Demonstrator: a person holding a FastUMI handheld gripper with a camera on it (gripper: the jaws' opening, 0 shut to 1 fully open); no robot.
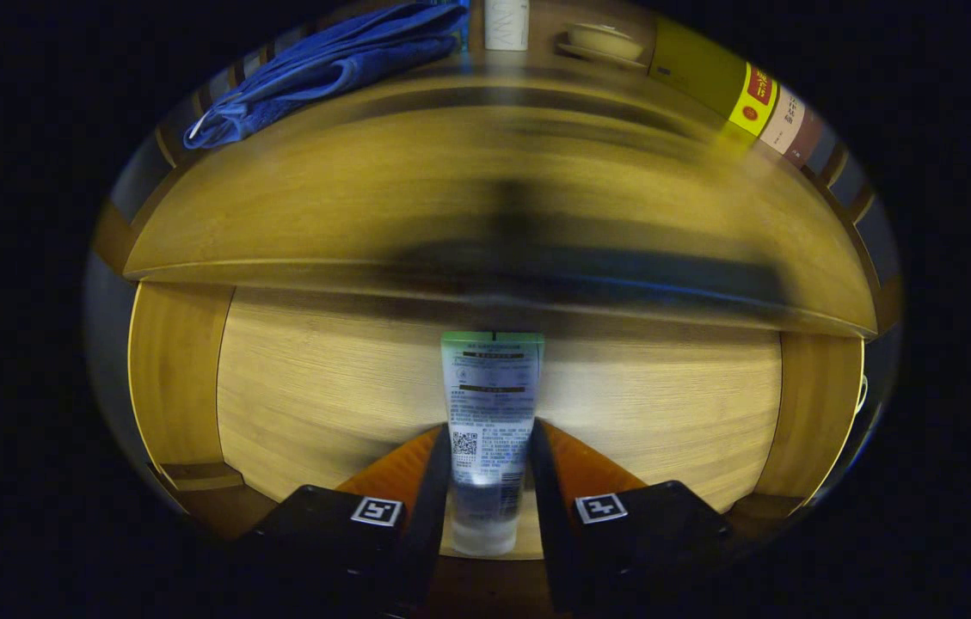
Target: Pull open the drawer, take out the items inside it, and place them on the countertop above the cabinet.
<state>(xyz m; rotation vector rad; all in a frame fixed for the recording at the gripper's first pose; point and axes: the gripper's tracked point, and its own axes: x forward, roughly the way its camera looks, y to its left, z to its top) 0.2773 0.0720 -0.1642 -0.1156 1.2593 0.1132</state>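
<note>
Gripper [489, 481]: both fingers clamped on the tube, one pressing each side.
Tube [491, 413]: held lengthwise between the fingers, cap end toward the camera, flat crimped end pointing to 12 o'clock, over the drawer floor.
Drawer [322, 387]: pulled open, pale wooden floor bare at 9 and 3 o'clock of the tube; side walls stand well apart from the fingers.
Countertop [365, 189]: its front edge curves across just beyond the tube's far end; the middle stretch is bare, though blurred.
Blue towel [322, 64]: at 11 o'clock, back of the countertop.
Bowl [601, 41]: at 12 to 1 o'clock, by the rear edge.
Books [726, 86]: at 1 o'clock, along the back.
</note>
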